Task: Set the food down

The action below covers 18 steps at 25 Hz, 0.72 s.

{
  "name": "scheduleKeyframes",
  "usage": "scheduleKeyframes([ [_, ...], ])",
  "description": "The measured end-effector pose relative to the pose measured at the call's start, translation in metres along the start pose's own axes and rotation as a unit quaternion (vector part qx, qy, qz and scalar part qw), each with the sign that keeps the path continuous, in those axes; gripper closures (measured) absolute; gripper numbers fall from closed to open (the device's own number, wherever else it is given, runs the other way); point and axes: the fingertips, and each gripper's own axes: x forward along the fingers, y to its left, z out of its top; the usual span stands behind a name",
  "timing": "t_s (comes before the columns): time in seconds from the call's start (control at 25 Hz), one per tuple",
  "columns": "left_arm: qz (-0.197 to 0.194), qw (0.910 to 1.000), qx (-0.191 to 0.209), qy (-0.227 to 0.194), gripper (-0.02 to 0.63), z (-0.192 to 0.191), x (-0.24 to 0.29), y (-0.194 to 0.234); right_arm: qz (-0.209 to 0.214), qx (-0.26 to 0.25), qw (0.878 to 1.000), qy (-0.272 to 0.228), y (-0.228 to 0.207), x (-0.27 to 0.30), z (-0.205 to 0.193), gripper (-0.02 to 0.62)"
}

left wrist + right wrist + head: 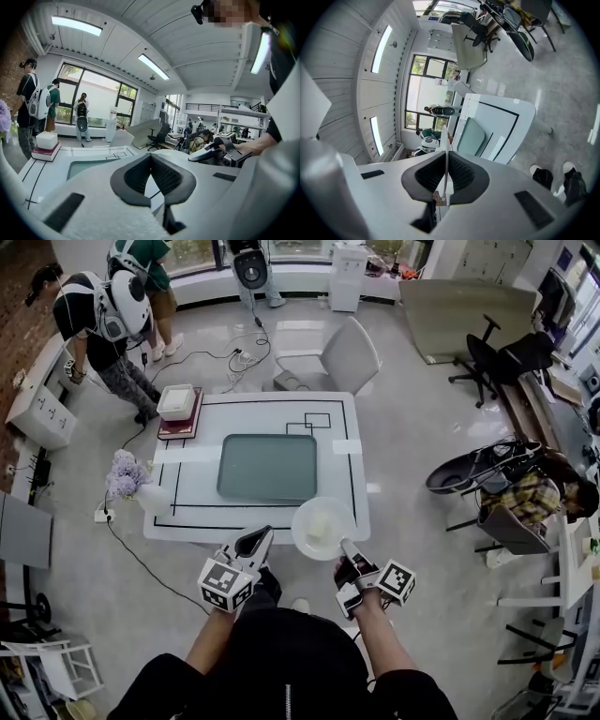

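Food (320,528) on plate (304,515), rim pinched tight in right gripper (346,546); left gripper (261,537) closed, empty. Might slide off if plate tips.

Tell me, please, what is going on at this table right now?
A person standing at the white table holds a two-jaw gripper in each hand. The right gripper is shut on the rim of a white plate, which carries a pale piece of food. The plate is at the table's near edge, in front of the green mat. The left gripper is shut on nothing, beside the plate. Whether the plate rests on the table cannot be told.
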Motion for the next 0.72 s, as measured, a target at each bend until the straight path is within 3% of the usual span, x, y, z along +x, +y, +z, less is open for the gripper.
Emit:
scheduleKeyframes([
  [0.52, -0.053, 0.9986, -0.003, 0.008, 0.601, 0.017, 0.049, 0.065, -0.008, 0.005, 0.999, -0.043, 0.021, 0.061, 0.021, 0.577],
  [0.72, -0.07, 0.9975, -0.001, 0.01, 0.6, 0.024, 0.061, 0.095, -0.032, 0.0, 0.998, -0.052, 0.025, 0.086, 0.021, 0.577],
])
